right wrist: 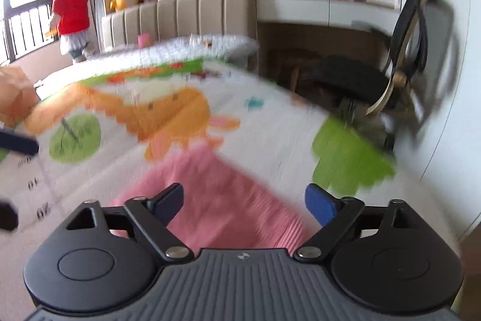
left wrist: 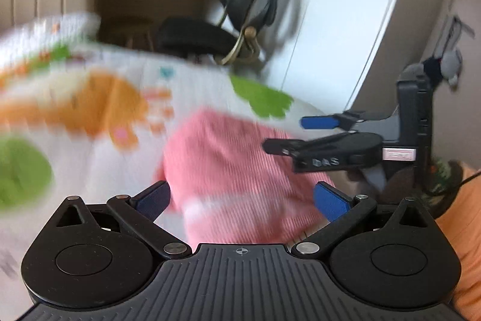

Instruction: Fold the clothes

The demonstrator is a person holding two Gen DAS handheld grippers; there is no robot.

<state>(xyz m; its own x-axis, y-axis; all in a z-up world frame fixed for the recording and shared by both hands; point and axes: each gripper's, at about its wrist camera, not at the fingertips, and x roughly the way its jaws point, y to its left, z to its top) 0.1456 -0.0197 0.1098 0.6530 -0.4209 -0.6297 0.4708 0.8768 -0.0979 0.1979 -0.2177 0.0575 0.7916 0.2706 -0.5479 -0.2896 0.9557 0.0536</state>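
A pink ribbed garment [left wrist: 234, 170] lies folded on a bed with a white cartoon-print cover [left wrist: 90, 110]. My left gripper [left wrist: 242, 200] is open and empty, just above the garment's near edge. My right gripper [left wrist: 285, 134] shows in the left wrist view at the right, its jaws apart over the garment's right side. In the right wrist view the right gripper [right wrist: 243, 205] is open and empty, with the pink garment [right wrist: 222, 200] between and beyond its fingers. A dark finger of the left gripper [right wrist: 18, 143] shows at the left edge. Both views are motion-blurred.
A black office chair [right wrist: 390, 74] stands beyond the bed's right side by a white desk [right wrist: 315, 8]. A padded headboard [right wrist: 180, 17] is at the back. A child in a red vest [right wrist: 70, 11] stands by the window. An orange cloth [left wrist: 466, 215] is at the right.
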